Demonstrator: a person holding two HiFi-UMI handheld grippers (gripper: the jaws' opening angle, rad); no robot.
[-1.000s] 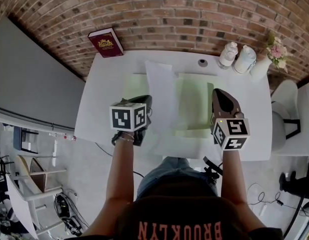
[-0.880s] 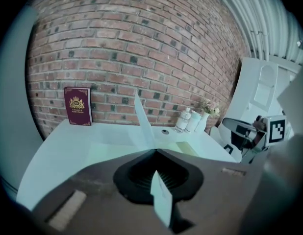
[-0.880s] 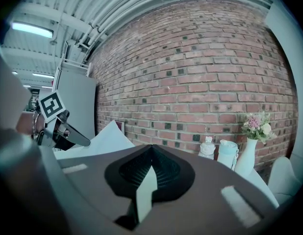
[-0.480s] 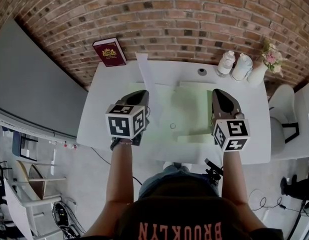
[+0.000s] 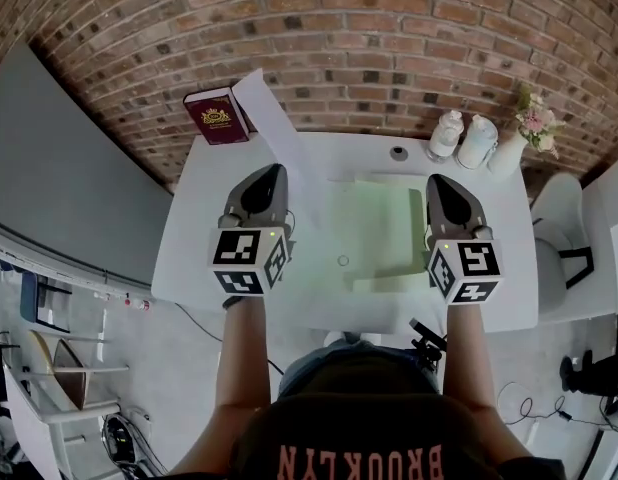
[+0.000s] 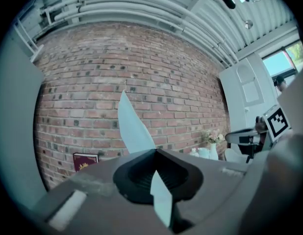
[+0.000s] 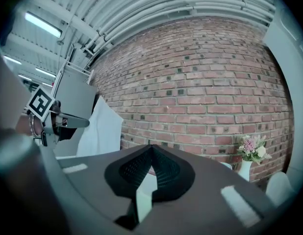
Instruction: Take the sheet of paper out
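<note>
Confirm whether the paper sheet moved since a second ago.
Yes. The paper sheet rose off the white table, its top now beside the red book.

Folder (image 5: 379, 223) on table (image 5: 189, 258); sheet of paper (image 5: 264, 108) left of it; book (image 5: 214, 118) beyond.

**Lighting / img quality**
- Head view: bright, even overhead light. White table (image 5: 189, 223) nearly blown out, shadows soft.
- Strong barrel distortion; brick wall (image 5: 389, 28) bows at edges.
- Gripper views: fisheye, black vignette corners, teal cast. Strip lights (image 7: 42, 24) glare, window (image 6: 284, 61) overexposed.
- Sheet of paper (image 6: 134, 126) crisp far end, blurred nr lens; foreground soft.
</note>
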